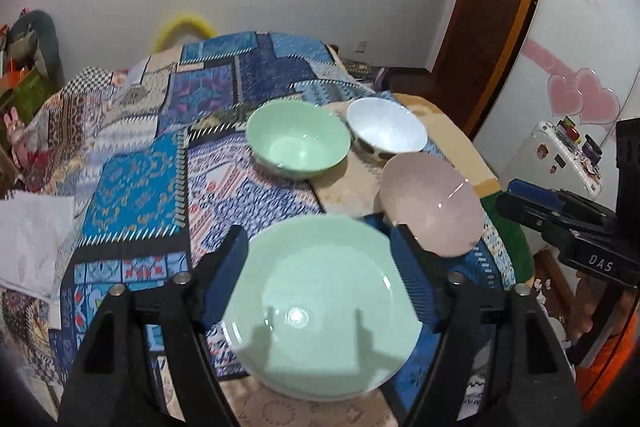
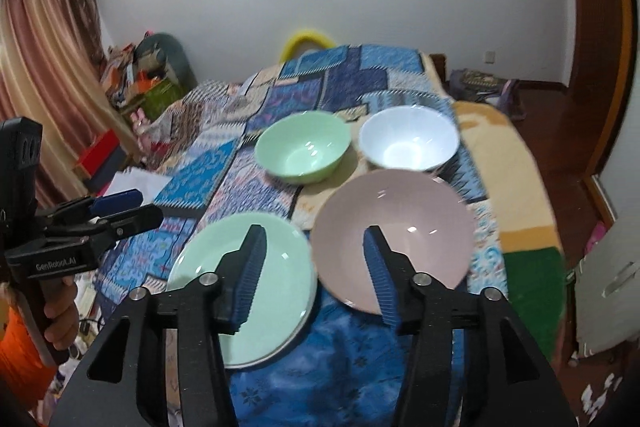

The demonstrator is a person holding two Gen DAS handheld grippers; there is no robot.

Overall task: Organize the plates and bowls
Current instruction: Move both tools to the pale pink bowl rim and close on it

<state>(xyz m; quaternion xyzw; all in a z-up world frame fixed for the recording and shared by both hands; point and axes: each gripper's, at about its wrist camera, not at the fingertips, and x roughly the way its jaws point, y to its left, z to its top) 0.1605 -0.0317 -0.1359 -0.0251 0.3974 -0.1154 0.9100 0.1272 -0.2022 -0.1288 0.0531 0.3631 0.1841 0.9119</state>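
Right wrist view: green plate [image 2: 276,267] and pink plate [image 2: 400,223] apparently lie flat, face-up.

You are working in soft, fairly dim indoor light with a cool cast. It seems to come from above and behind you: the green plate [image 1: 324,311] carries the shadow of your gripper fingers and a small bright glint at its centre. Thin streaks of glare sit on the pink plate [image 2: 394,235] and on both bowls. Everything looks slightly smeared, most at the plate rims. Both fisheye views bend the walls and go black in the corners.
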